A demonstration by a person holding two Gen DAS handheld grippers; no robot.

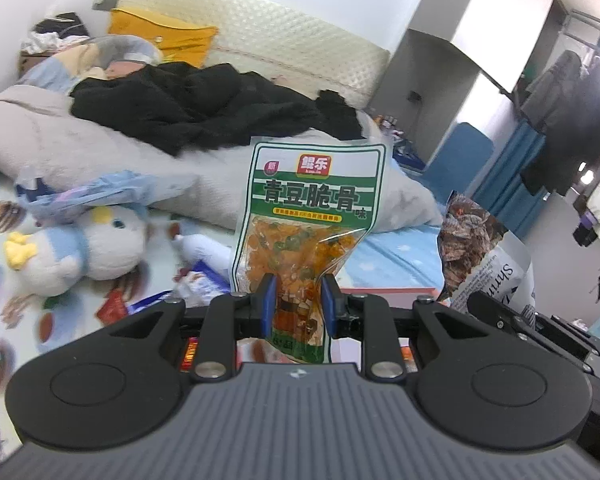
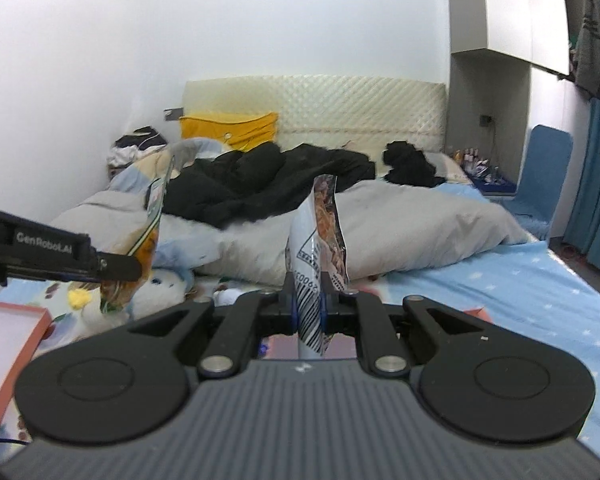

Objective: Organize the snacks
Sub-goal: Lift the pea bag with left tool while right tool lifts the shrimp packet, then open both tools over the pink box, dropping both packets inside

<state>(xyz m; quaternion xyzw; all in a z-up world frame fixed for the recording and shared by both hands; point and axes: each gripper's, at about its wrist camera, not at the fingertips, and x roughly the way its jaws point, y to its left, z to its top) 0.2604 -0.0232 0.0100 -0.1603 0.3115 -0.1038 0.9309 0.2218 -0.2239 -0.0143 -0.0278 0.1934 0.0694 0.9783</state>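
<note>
Left gripper (image 1: 296, 300) clamped on green snack pouch (image 1: 308, 208), right gripper (image 2: 309, 300) pinching white shrimp packet (image 2: 318, 236), both raised above bed (image 2: 500, 280). Keep pressure firm, carry upright, lower gently toward pink box (image 2: 4, 332).

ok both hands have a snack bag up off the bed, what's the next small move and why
Probably carry both toward the pink tray and lower them in. The left gripper pinches the green snack bag, the right gripper the white snack bag; both hang clear of the bed.
</note>
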